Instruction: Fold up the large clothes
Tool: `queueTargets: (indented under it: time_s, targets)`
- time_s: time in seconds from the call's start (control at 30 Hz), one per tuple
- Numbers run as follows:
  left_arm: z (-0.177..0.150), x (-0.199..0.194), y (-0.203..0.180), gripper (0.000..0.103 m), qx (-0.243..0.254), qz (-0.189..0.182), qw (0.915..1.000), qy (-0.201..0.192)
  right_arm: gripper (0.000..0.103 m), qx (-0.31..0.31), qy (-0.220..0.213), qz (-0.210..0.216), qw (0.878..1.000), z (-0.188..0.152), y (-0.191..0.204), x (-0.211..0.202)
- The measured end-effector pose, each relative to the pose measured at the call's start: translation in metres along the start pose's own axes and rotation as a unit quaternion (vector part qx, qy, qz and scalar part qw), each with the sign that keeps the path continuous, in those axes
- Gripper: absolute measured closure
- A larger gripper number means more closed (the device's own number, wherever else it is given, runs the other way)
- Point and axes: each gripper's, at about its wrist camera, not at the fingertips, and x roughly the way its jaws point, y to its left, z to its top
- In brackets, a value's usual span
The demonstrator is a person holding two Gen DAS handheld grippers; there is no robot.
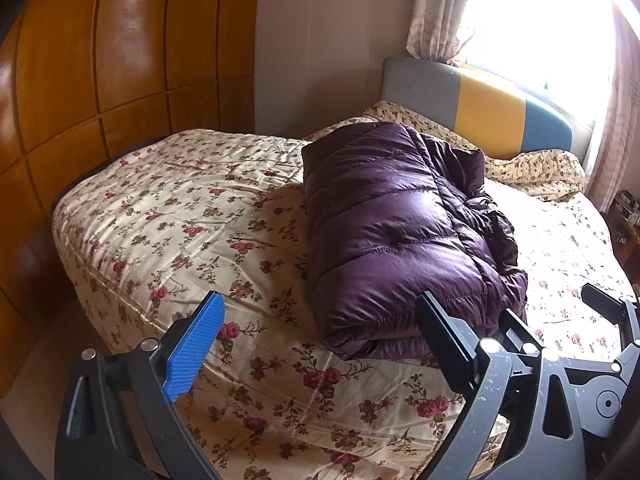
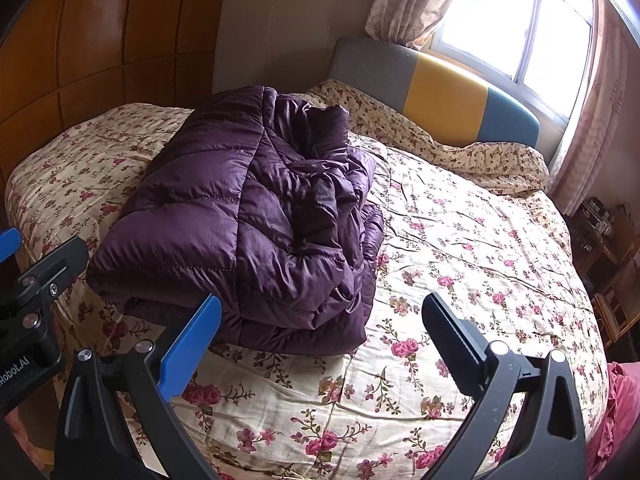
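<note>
A purple quilted down jacket (image 1: pixel 400 232) (image 2: pixel 248 220) lies folded into a thick bundle on the bed, its loose wrinkled layers stacked toward the window side. My left gripper (image 1: pixel 320 300) stands open just short of the bundle's near edge, with nothing between its blue pad (image 1: pixel 196 352) and the black finger (image 1: pixel 448 340). My right gripper (image 2: pixel 323 301) is open too, at the bundle's near right corner, and holds nothing. Each gripper shows at the edge of the other's view: the right one (image 1: pixel 612 320) and the left one (image 2: pixel 40 272).
The bed carries a cream floral cover (image 1: pixel 180 208) (image 2: pixel 460 260). A grey, yellow and blue headboard (image 2: pixel 440 92) stands under a curtained window (image 2: pixel 520 28). Wooden wardrobe doors (image 1: pixel 100 80) line the left. A small shelf (image 2: pixel 600 232) and a pink cloth (image 2: pixel 616 420) sit at the right.
</note>
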Motion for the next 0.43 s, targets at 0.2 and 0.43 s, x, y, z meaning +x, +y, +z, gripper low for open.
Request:
queueTargets:
  time_s: [0.2,0.43]
  targets:
    - [-0.0010,0.0033,-0.0015,0.009,0.004,0.004,1.0000,0.007,0.003,0.006,0.002,0.001,1.000,-0.0007,-0.0030,0.0016]
    - [-0.0015,0.0053,-0.0022,0.006,0.004,0.011,0.9999,0.012,0.003,0.014,0.000,0.003,1.000,0.0000,-0.0063,0.0017]
